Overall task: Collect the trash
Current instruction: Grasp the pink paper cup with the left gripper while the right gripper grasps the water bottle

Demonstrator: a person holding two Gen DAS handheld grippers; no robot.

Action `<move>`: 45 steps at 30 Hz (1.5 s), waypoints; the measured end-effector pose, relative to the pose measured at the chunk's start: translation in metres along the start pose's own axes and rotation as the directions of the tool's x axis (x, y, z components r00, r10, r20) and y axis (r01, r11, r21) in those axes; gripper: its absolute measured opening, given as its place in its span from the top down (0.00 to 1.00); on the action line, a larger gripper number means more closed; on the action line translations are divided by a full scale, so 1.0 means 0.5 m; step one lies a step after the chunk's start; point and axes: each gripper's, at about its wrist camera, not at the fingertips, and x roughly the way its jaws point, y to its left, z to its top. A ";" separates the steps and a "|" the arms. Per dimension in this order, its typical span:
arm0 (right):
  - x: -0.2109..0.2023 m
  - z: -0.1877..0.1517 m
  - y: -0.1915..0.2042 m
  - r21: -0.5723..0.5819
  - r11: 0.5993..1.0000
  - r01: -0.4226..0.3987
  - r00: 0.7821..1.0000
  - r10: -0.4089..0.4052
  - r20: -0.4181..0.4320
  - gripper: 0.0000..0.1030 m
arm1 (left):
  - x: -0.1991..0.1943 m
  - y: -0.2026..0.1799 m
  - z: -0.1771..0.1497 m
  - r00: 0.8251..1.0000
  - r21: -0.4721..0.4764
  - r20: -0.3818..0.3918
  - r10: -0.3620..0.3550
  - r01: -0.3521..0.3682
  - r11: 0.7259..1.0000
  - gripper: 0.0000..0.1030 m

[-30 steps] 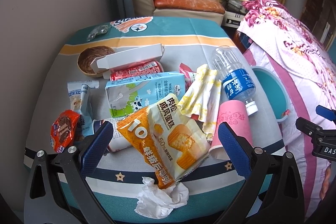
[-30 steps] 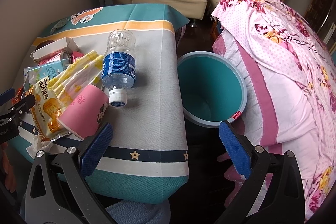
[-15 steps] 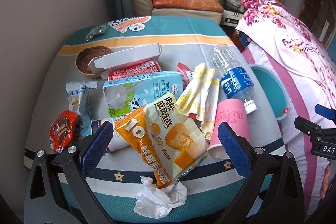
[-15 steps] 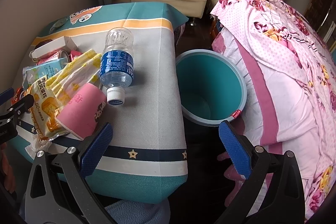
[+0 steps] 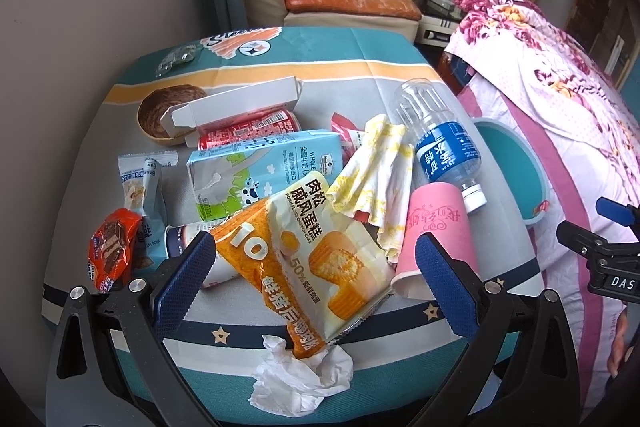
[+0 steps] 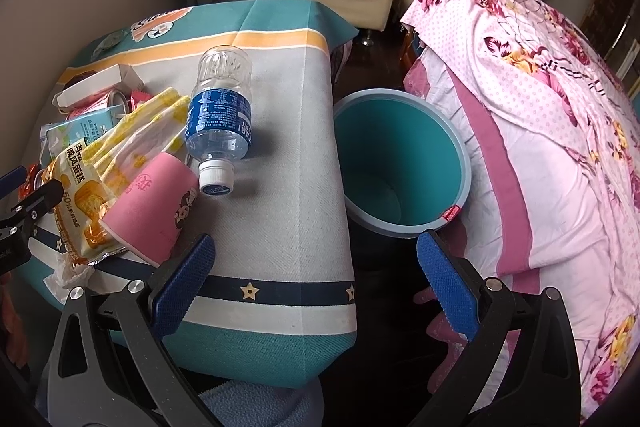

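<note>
My left gripper (image 5: 308, 267) is spread wide and holds nothing; it hangs at the bottom of the frame, over the near edge of the table (image 5: 360, 75). Between its blue fingers lies an orange cake bag (image 5: 304, 259), and below it a crumpled white tissue (image 5: 300, 375) sits at the table edge. Right of the bag a pink paper cup (image 5: 432, 227) lies on its side, and above it a water bottle (image 5: 440, 143). A milk carton (image 5: 264, 171) and a red can (image 5: 248, 131) are in the middle.

My right gripper (image 6: 312, 279) is also spread and empty, low in its frame. Above it, in the centre, the teal bin (image 6: 400, 163) stands just beside the table's right edge, next to a pink flowered bedcover (image 6: 540, 107).
</note>
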 end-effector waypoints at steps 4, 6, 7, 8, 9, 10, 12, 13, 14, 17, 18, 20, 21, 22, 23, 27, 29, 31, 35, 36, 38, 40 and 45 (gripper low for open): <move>0.003 -0.003 -0.003 0.002 1.000 -0.004 1.000 0.004 -0.001 0.06 | 0.002 -0.002 0.001 1.000 0.008 -0.006 -0.011 0.011 1.000 0.03; 0.007 -0.005 -0.006 0.000 1.000 -0.003 1.000 0.003 -0.004 0.06 | 0.004 -0.003 0.003 1.000 0.009 -0.015 -0.025 0.025 1.000 0.03; 0.009 -0.006 -0.008 -0.002 1.000 -0.005 1.000 0.005 -0.008 0.06 | 0.006 -0.005 0.005 0.999 0.013 -0.023 -0.035 0.035 0.999 0.03; 0.012 -0.005 -0.011 -0.001 1.000 -0.011 1.000 0.011 -0.014 0.06 | 0.009 -0.009 0.008 0.998 0.020 -0.034 -0.045 0.045 0.999 0.03; 0.015 -0.005 -0.015 0.001 1.000 -0.020 0.999 0.020 -0.025 0.06 | 0.012 -0.014 0.011 0.997 0.032 -0.047 -0.054 0.056 0.998 0.03; 0.018 -0.004 -0.019 0.005 1.000 -0.025 0.999 0.025 -0.034 0.06 | 0.015 -0.021 0.013 0.996 0.049 -0.060 -0.069 0.072 0.996 0.03; 0.024 -0.003 -0.029 0.018 0.999 -0.030 0.998 0.031 -0.048 0.06 | 0.019 -0.040 0.020 0.991 0.092 -0.092 -0.095 0.103 0.990 0.03; 0.027 -0.002 -0.035 0.025 0.999 -0.032 0.998 0.033 -0.053 0.06 | 0.022 -0.053 0.023 0.988 0.118 -0.109 -0.105 0.118 0.986 0.03; 0.029 -0.002 -0.041 0.033 0.999 -0.033 0.998 0.035 -0.058 0.06 | 0.026 -0.068 0.026 0.985 0.143 -0.127 -0.114 0.132 0.981 0.03; 0.039 -0.002 -0.063 0.067 0.997 -0.045 0.996 0.050 -0.077 0.06 | 0.042 -0.109 0.037 0.973 0.198 -0.179 -0.149 0.184 0.963 0.04; 0.043 -0.003 -0.071 0.078 0.996 -0.050 0.995 0.057 -0.084 0.06 | 0.049 -0.121 0.042 0.968 0.211 -0.194 -0.157 0.197 0.957 0.07; 0.050 -0.004 -0.083 0.094 0.994 -0.056 0.993 0.065 -0.094 0.06 | 0.066 -0.146 0.049 0.960 0.238 -0.229 -0.159 0.213 0.948 0.15; 0.055 -0.006 -0.088 0.101 0.993 -0.061 0.993 0.071 -0.097 0.06 | 0.077 -0.158 0.051 0.957 0.252 -0.247 -0.155 0.218 0.943 0.20; 0.059 -0.008 -0.093 0.107 0.992 -0.065 0.992 0.076 -0.102 0.06 | 0.087 -0.167 0.052 0.953 0.261 -0.262 -0.153 0.223 0.939 0.21; 0.064 -0.010 -0.097 0.114 0.991 -0.068 0.991 0.081 -0.107 0.06 | 0.097 -0.176 0.052 0.951 0.268 -0.271 -0.149 0.223 0.937 0.21; 0.086 -0.015 -0.115 0.144 0.985 -0.092 0.986 0.111 -0.127 0.06 | 0.136 -0.193 0.045 0.930 0.265 -0.335 -0.149 0.245 0.933 0.21; 0.095 -0.017 -0.120 0.149 0.984 -0.096 0.984 0.116 -0.135 0.06 | 0.149 -0.201 0.035 0.922 0.268 -0.360 -0.146 0.252 0.930 0.21; 0.104 -0.016 -0.122 0.151 0.984 -0.097 0.983 0.119 -0.142 0.06 | 0.160 -0.211 0.023 0.918 0.284 -0.374 -0.131 0.248 0.926 0.21; 0.115 -0.014 -0.123 0.158 0.981 -0.109 0.979 0.133 -0.153 0.06 | 0.183 -0.219 0.011 0.912 0.278 -0.391 -0.123 0.244 0.929 0.24; 0.117 -0.014 -0.124 0.159 0.981 -0.113 0.979 0.138 -0.153 0.06 | 0.185 -0.219 0.010 0.915 0.280 -0.387 -0.113 0.233 0.931 0.37; 0.119 -0.014 -0.126 0.161 0.979 -0.127 0.976 0.153 -0.156 0.06 | 0.178 -0.216 0.010 0.921 0.277 -0.371 -0.119 0.233 0.932 0.40; 0.122 -0.012 -0.127 0.168 0.974 -0.151 0.971 0.179 -0.161 0.06 | 0.164 -0.212 0.013 0.929 0.285 -0.350 -0.120 0.227 0.931 0.42; 0.127 0.002 -0.117 0.159 0.967 -0.201 0.960 0.226 -0.165 0.06 | 0.130 -0.183 0.026 0.931 0.246 -0.326 -0.166 0.253 0.936 0.42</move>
